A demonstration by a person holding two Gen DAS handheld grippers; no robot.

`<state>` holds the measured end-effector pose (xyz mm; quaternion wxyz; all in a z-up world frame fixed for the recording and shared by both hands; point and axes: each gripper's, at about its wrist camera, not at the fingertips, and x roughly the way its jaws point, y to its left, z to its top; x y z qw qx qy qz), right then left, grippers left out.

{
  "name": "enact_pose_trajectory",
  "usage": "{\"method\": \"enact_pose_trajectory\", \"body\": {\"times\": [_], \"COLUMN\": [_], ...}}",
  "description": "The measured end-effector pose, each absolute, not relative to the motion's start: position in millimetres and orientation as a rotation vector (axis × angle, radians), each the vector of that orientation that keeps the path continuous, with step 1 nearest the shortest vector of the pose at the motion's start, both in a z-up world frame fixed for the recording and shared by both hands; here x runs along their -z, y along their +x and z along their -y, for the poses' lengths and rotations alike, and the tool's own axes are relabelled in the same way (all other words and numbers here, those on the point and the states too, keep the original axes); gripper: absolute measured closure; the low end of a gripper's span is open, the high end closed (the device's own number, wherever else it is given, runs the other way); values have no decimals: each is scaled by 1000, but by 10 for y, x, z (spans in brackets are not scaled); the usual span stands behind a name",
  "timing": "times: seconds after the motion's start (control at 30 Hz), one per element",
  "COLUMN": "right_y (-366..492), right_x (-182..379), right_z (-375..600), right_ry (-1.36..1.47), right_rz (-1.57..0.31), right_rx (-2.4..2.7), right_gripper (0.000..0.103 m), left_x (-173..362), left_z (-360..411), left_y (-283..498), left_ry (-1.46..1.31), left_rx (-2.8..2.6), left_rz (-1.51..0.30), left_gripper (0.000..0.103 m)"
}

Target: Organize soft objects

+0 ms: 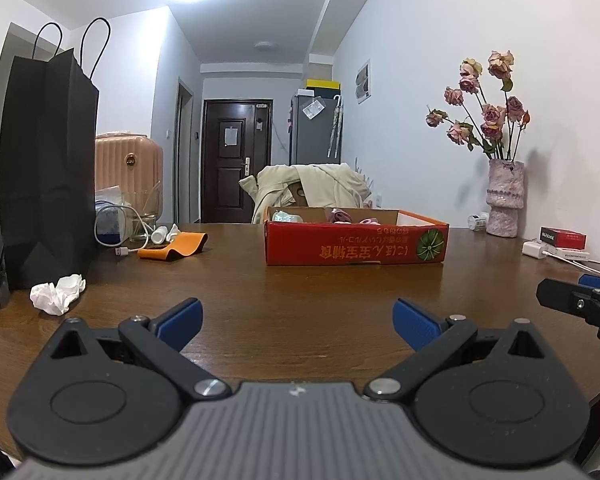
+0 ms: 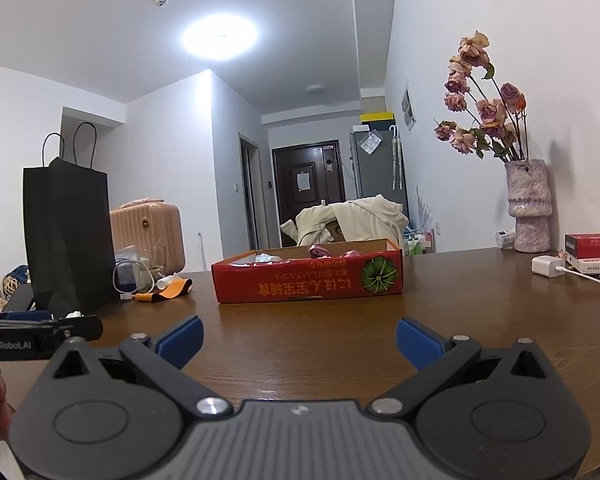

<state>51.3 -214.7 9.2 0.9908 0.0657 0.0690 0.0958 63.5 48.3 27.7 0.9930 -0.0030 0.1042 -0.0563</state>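
Left wrist view: the left gripper (image 1: 298,322) hovers low over a brown table (image 1: 300,292), jaws spread wide and empty. Ahead sits a red box (image 1: 354,246) holding soft pink items (image 1: 340,216) — a crumpled tissue (image 1: 58,294) lies by a black bag (image 1: 48,168).

Right wrist view: the right gripper (image 2: 299,340) — also wide open, empty — faces the same box (image 2: 308,280).

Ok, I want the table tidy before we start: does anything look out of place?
Yes. A crumpled tissue lies loose on the table beside the black bag. The red box has its print upside down. Both tongs are open and empty.
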Motion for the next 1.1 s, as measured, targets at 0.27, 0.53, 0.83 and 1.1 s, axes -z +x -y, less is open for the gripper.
{"method": "enact_pose_trajectory", "body": {"times": [0.27, 0.53, 0.83, 1.1], "right_y": [496, 505, 508, 506], "right_x": [-98, -90, -82, -78], "right_z": [2127, 2125, 2122, 2125], "right_ry": [123, 124, 132, 133], "right_rz": [-137, -140, -144, -144], "right_rx": [-193, -189, -191, -187], "right_gripper": [0, 0, 0, 0], "left_x": [-275, -281, -276, -295], "left_z": [-466, -469, -466, -461], "left_y": [628, 620, 629, 624], "left_ry": [0, 4, 3, 5], "left_rx": [114, 114, 117, 110], "left_rz": [-207, -203, -205, -199], "left_gripper": [0, 0, 0, 0]}}
